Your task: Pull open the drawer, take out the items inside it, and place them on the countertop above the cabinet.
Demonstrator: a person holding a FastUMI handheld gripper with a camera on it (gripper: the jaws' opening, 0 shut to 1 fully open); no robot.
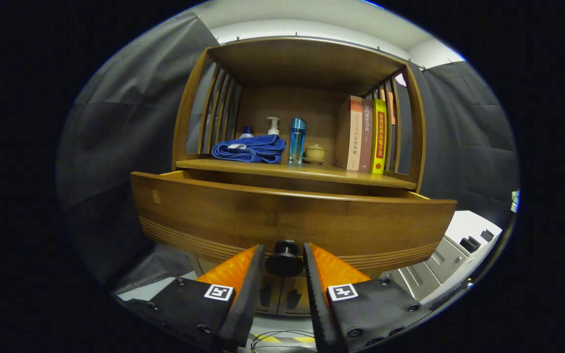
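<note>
My gripper (285, 260) is closed down narrow on the dark round knob (284, 258) of the drawer (282, 220), one finger hugging each side of it, so I've got the knob pinched between them. The drawer is pulled out toward me from the wooden cabinet (184, 117); its curved front panel has a few grooved lines along the bottom edge, and from this low angle I can't see inside it at all. I'm aimed pretty much straight at the front panel from slightly below, fingers level and centered on the knob. Just above the drawer is the bench (312, 171): a folded blue towel (250, 148) toward its left edge with a pump bottle (273, 126) behind it, a clear blue bottle (296, 139) around the middle, a small lidded cup on a saucer (315, 153) next to that, and three upright books (367, 136) standing at the right edge against the slatted side.
</note>
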